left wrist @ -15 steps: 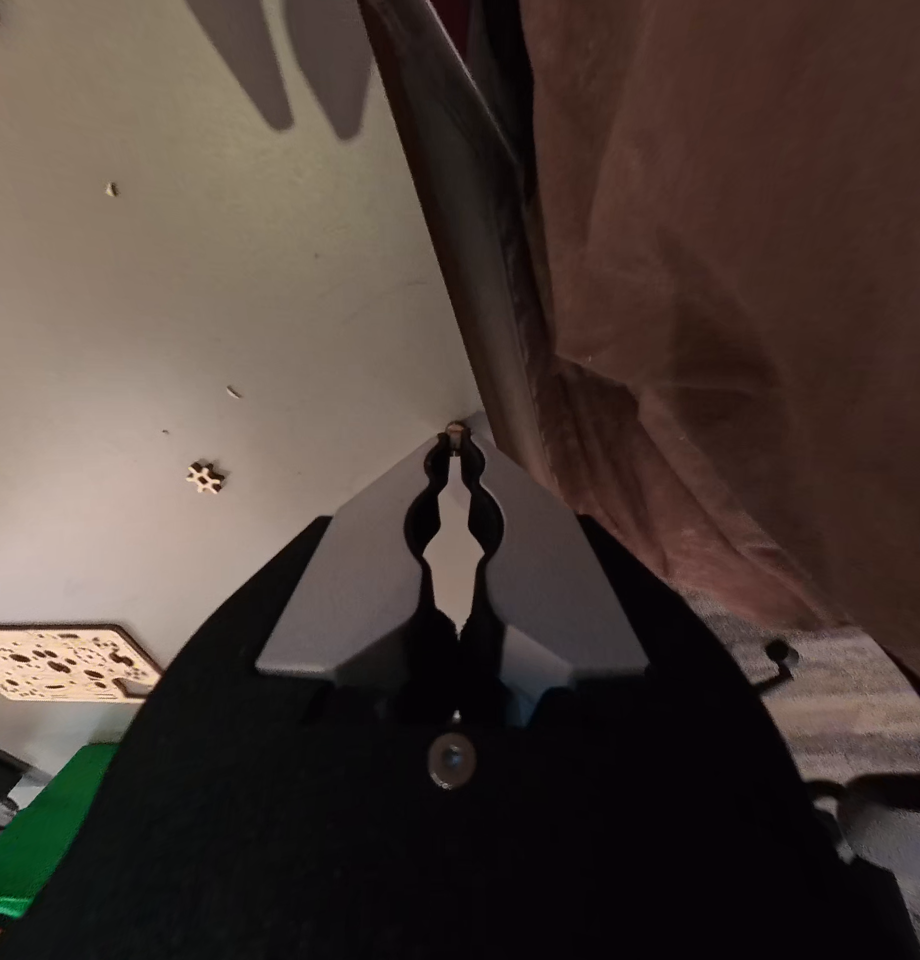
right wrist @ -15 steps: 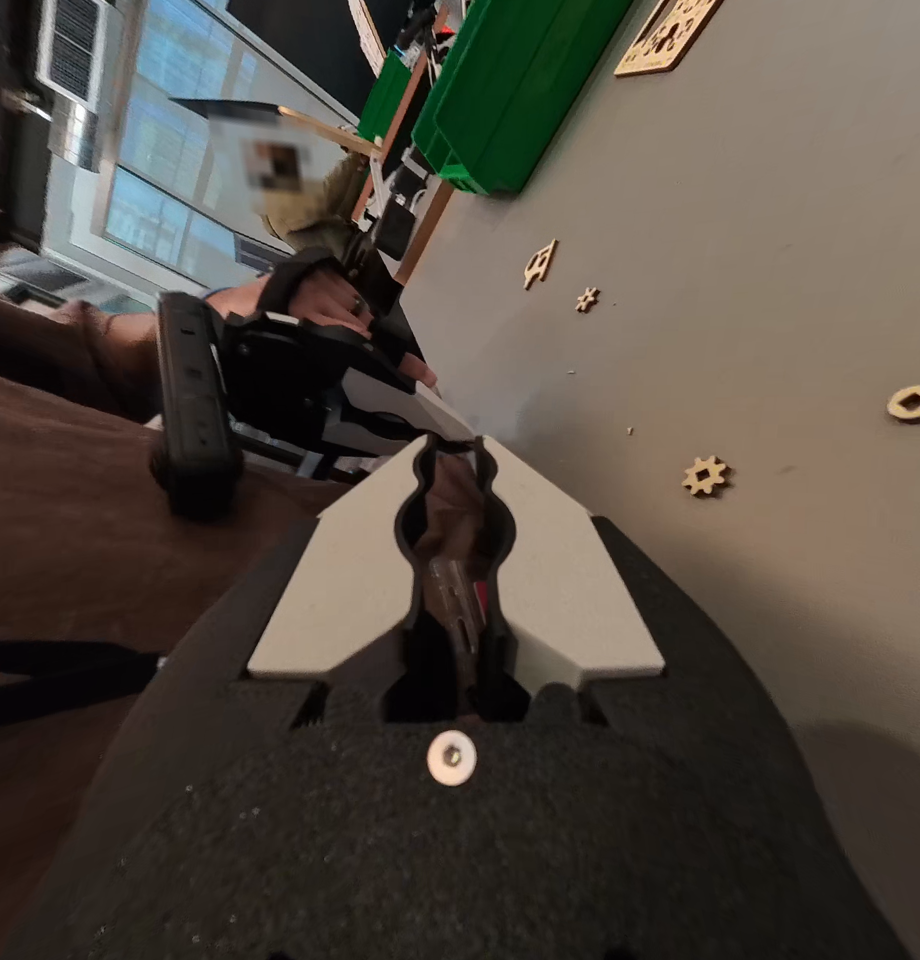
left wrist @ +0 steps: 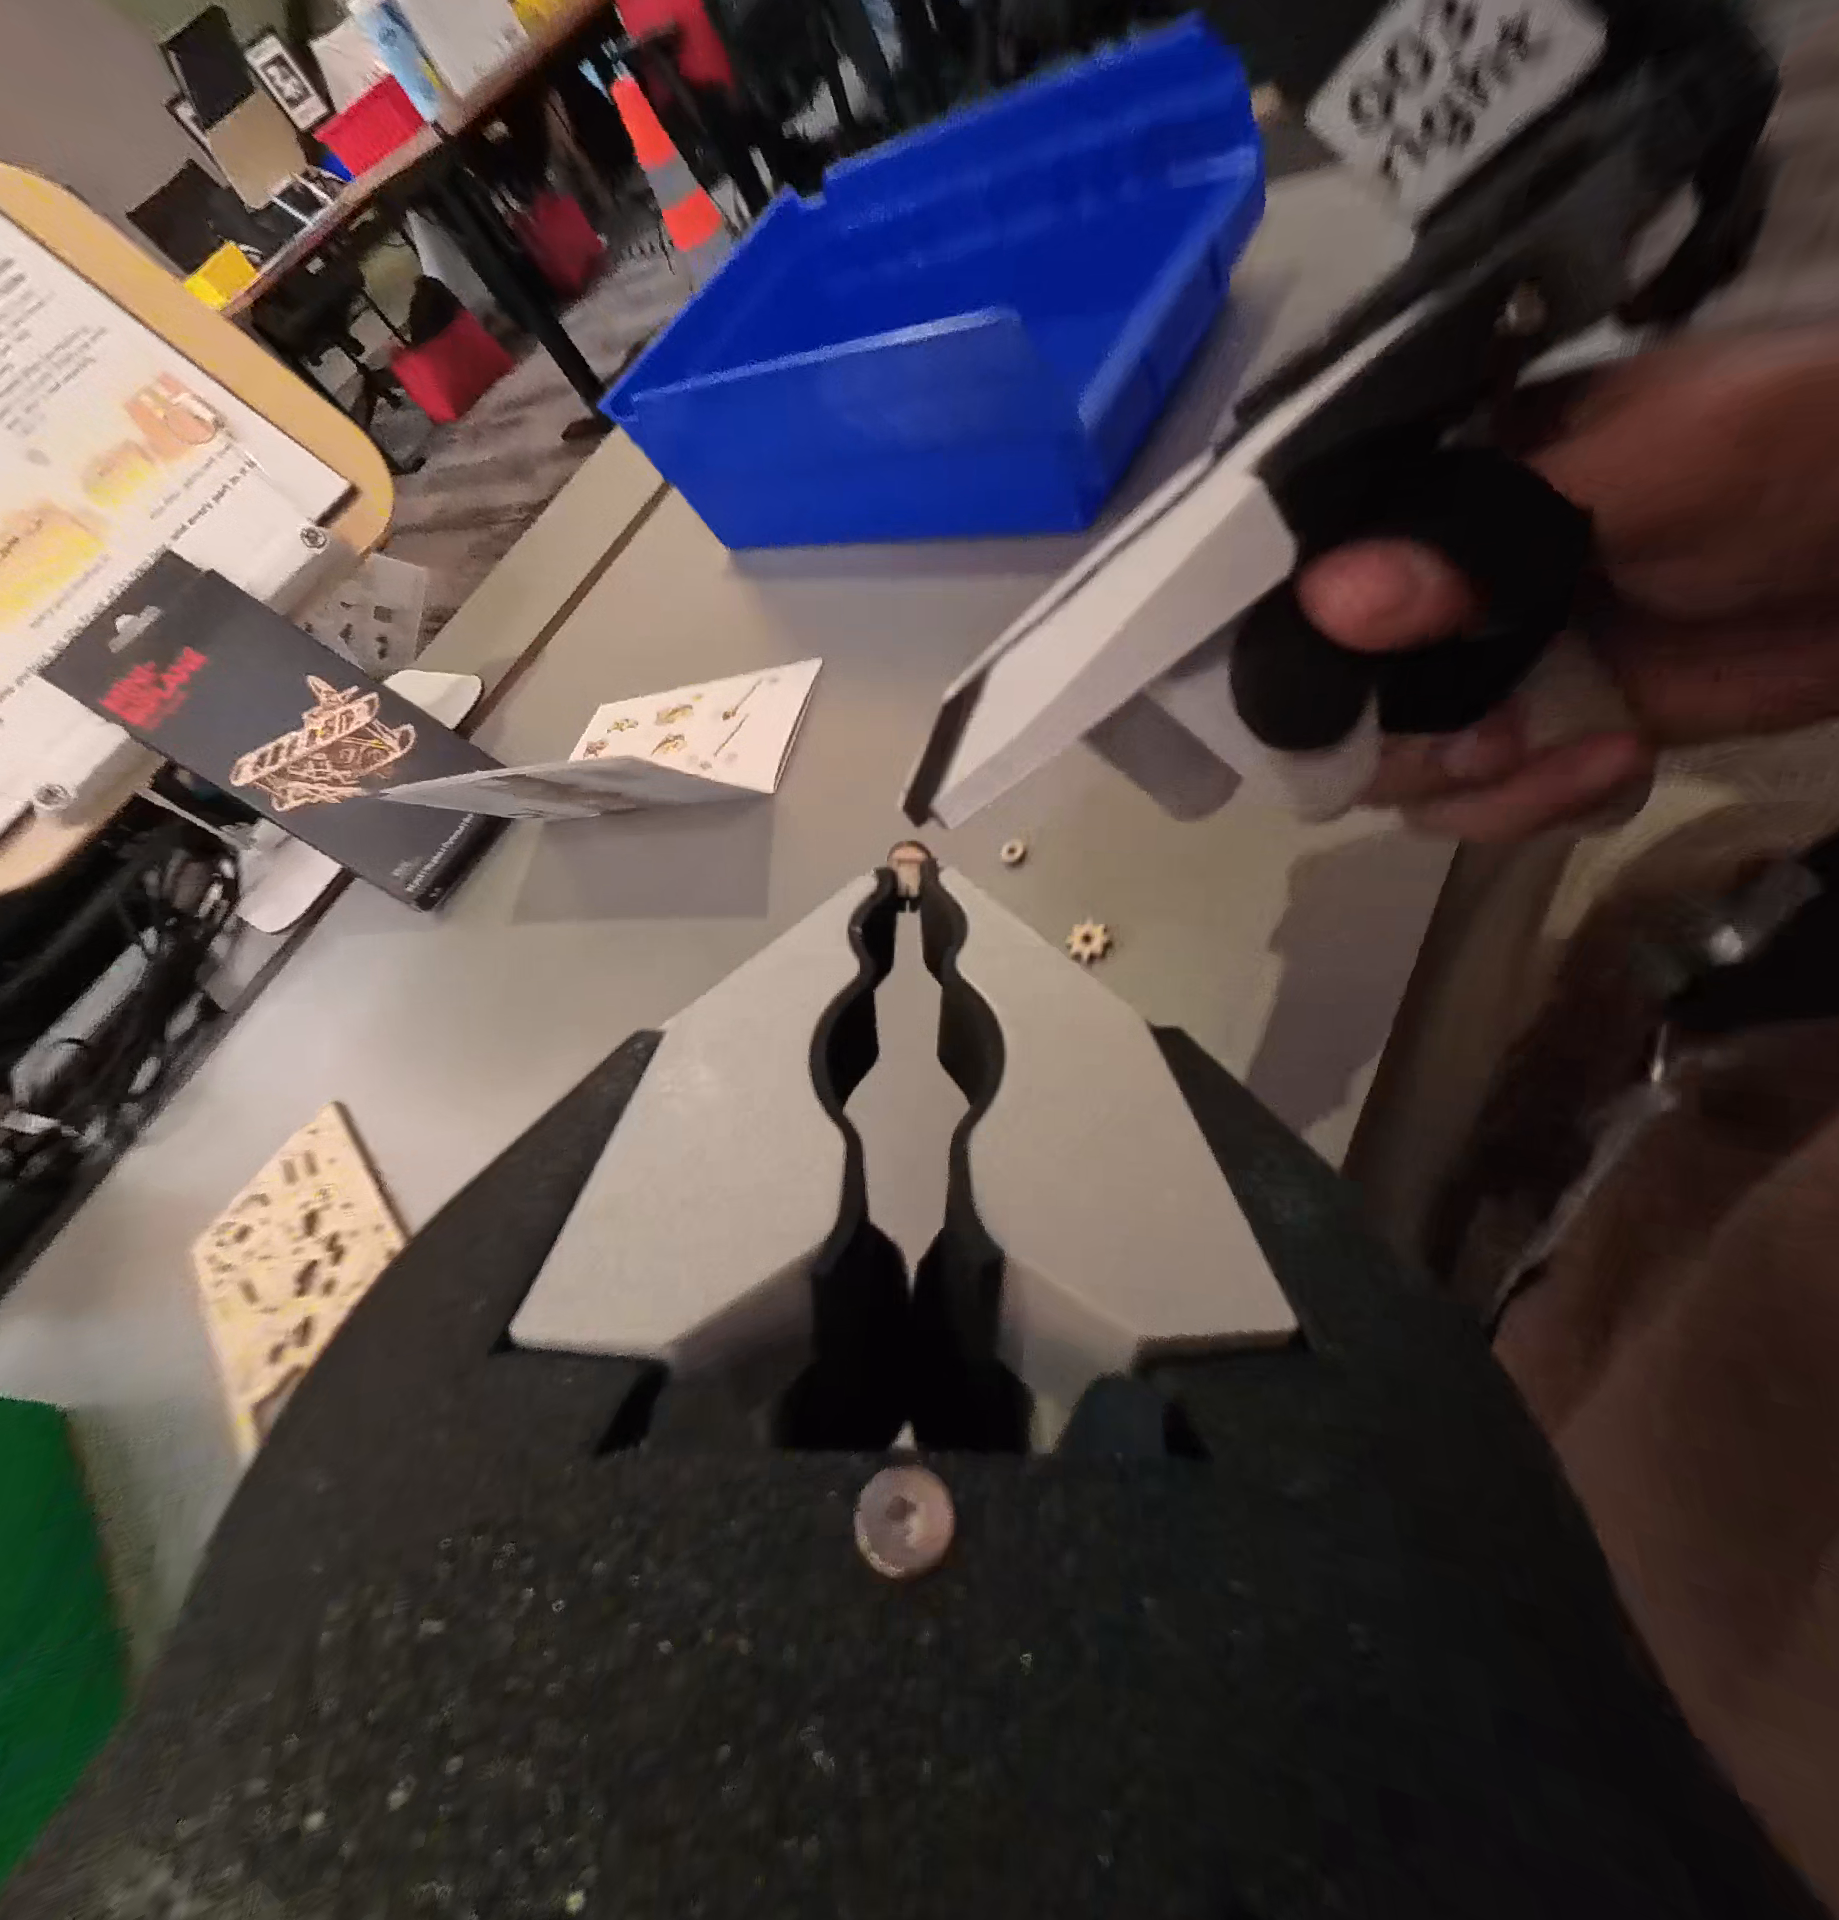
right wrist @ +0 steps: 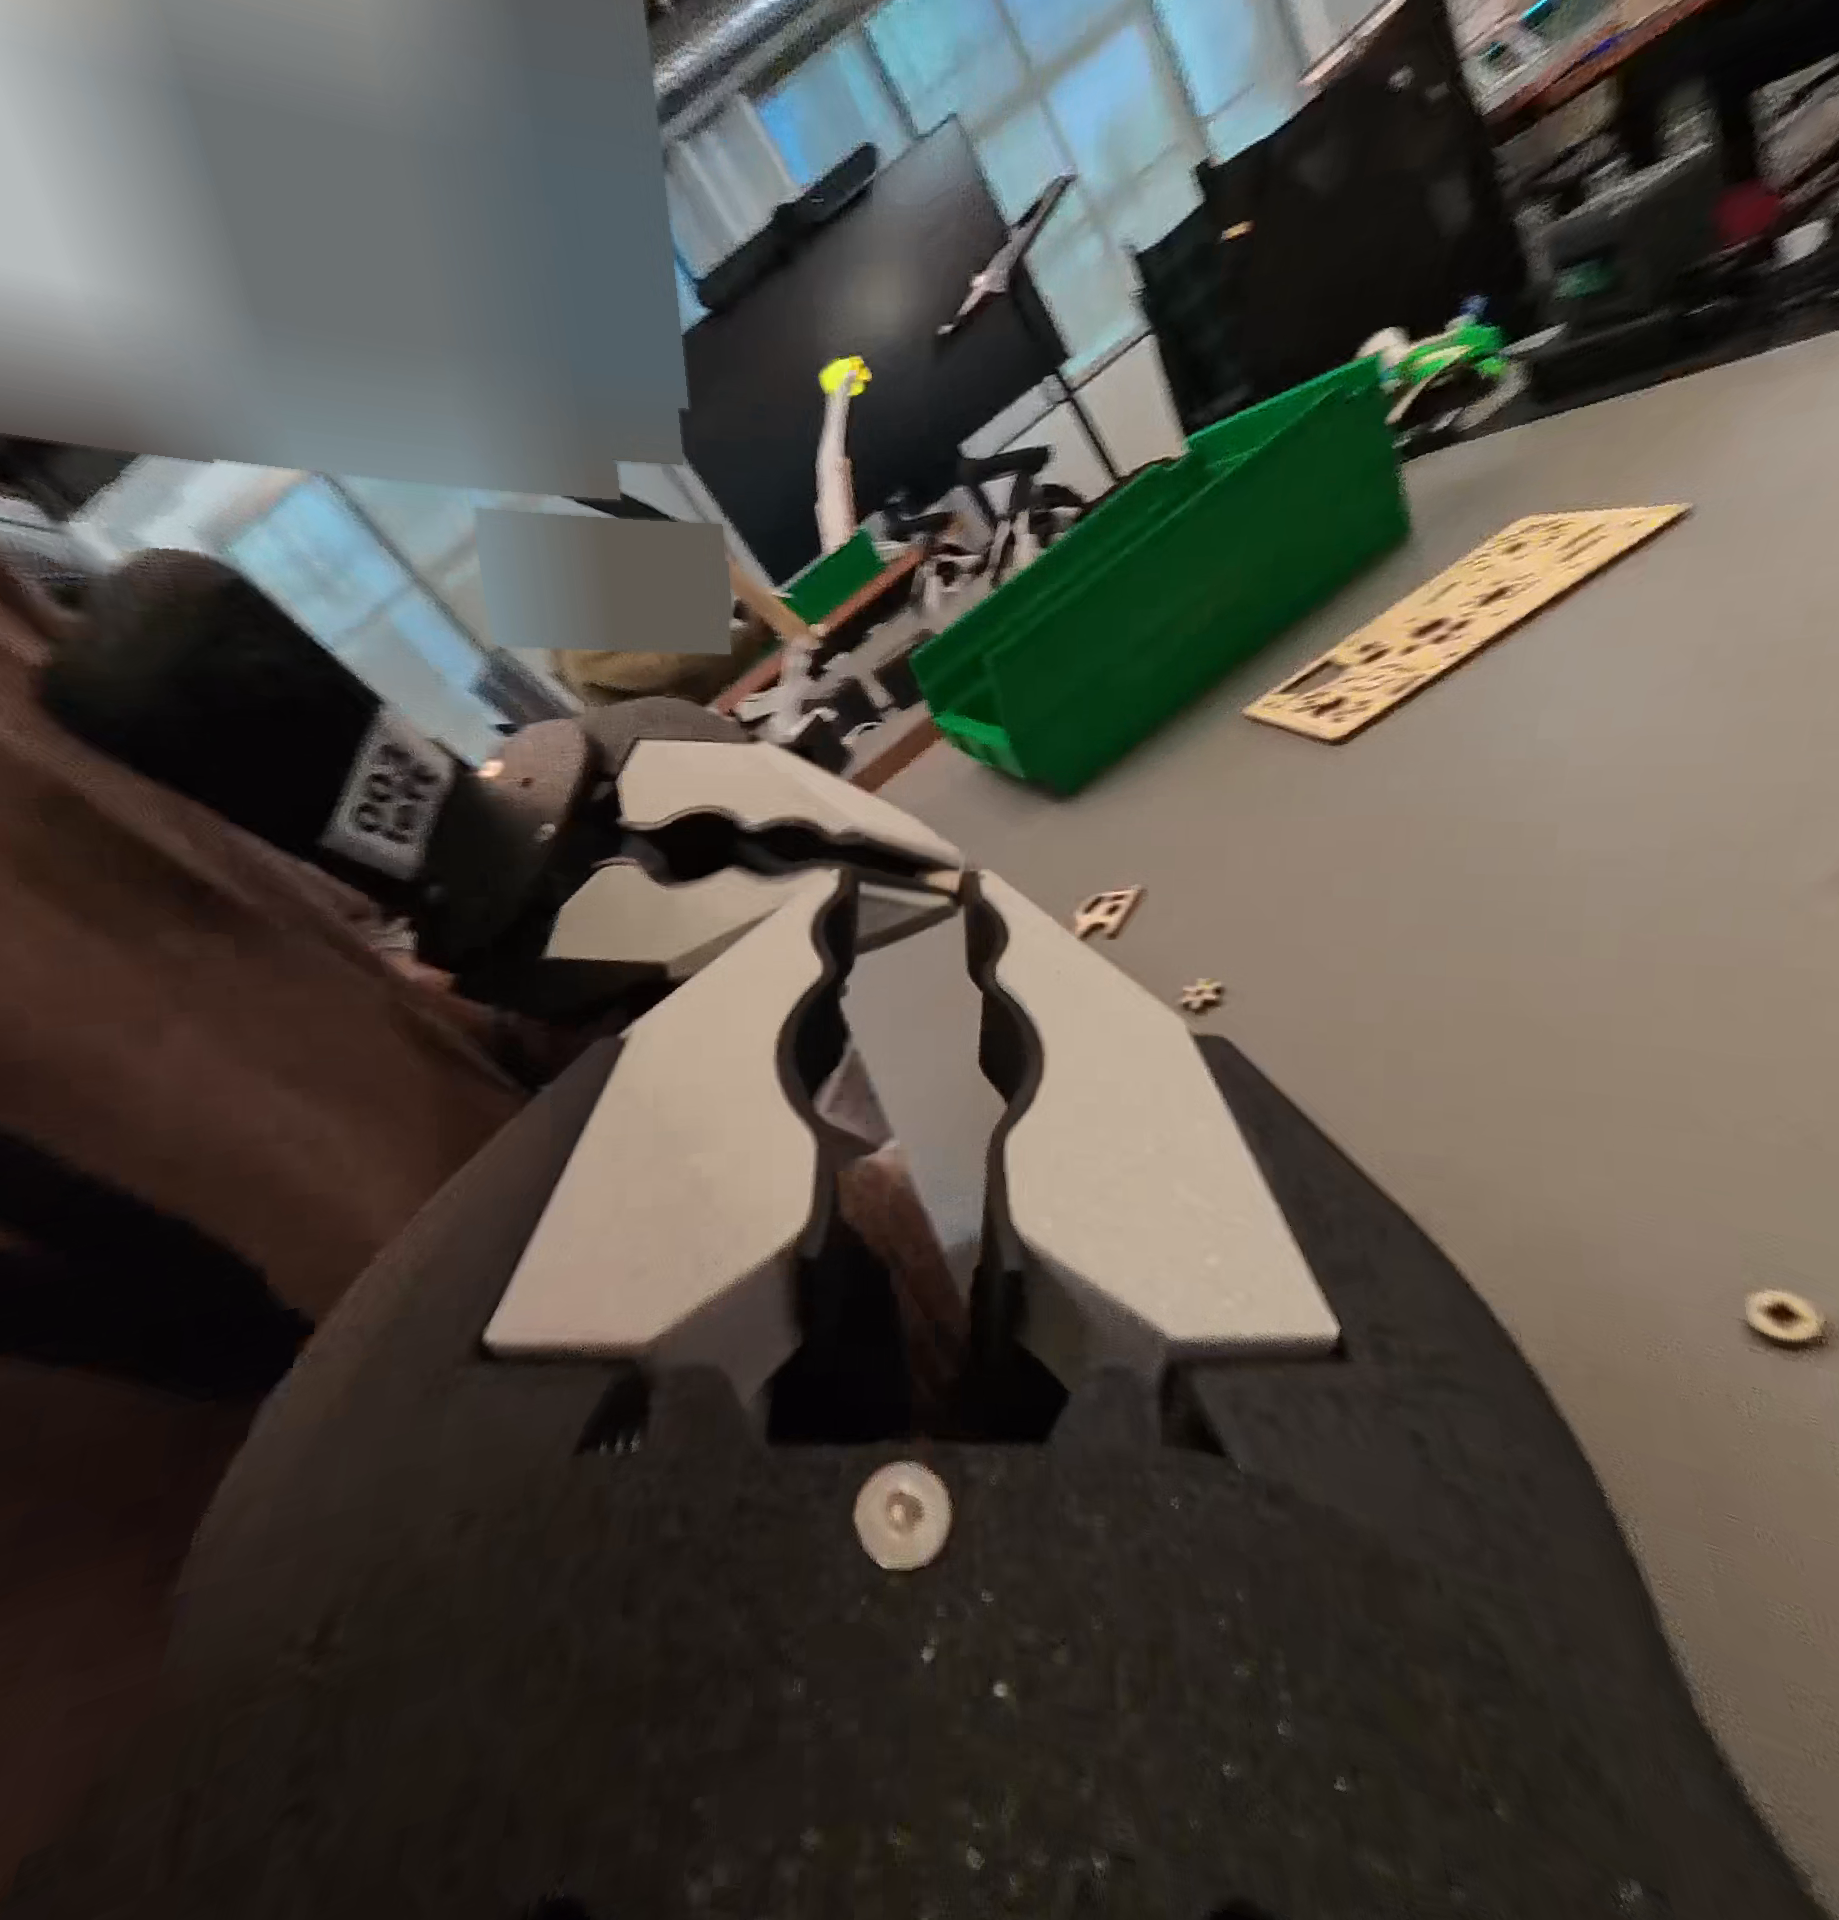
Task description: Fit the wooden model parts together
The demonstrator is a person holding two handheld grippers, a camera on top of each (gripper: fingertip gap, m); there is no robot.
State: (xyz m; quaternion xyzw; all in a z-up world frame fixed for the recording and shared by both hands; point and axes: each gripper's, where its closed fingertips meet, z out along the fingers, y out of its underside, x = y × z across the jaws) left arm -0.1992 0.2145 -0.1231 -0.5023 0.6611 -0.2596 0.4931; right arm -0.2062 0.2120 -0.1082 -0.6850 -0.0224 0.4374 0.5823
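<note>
in the left wrist view, a small wooden peg point(left wrist: 909, 862) was pinched at the tips of the left gripper point(left wrist: 907, 881), above the grey table point(left wrist: 624, 997), with a wooden gear point(left wrist: 1088, 941) lying nearby. in the right wrist view, the jaws of the right gripper point(right wrist: 907, 902) were spread with nothing between them, just beside the left gripper's tips.

I saw a grey table point(left wrist: 603, 997) carrying a blue bin point(left wrist: 956, 343), a green bin point(right wrist: 1185, 613), a laser-cut wooden parts sheet point(right wrist: 1466, 613), a folded instruction leaflet point(left wrist: 686, 748), a black model card point(left wrist: 302, 727), a small gear point(left wrist: 1089, 940) and a washer-like ring point(right wrist: 1784, 1320).
</note>
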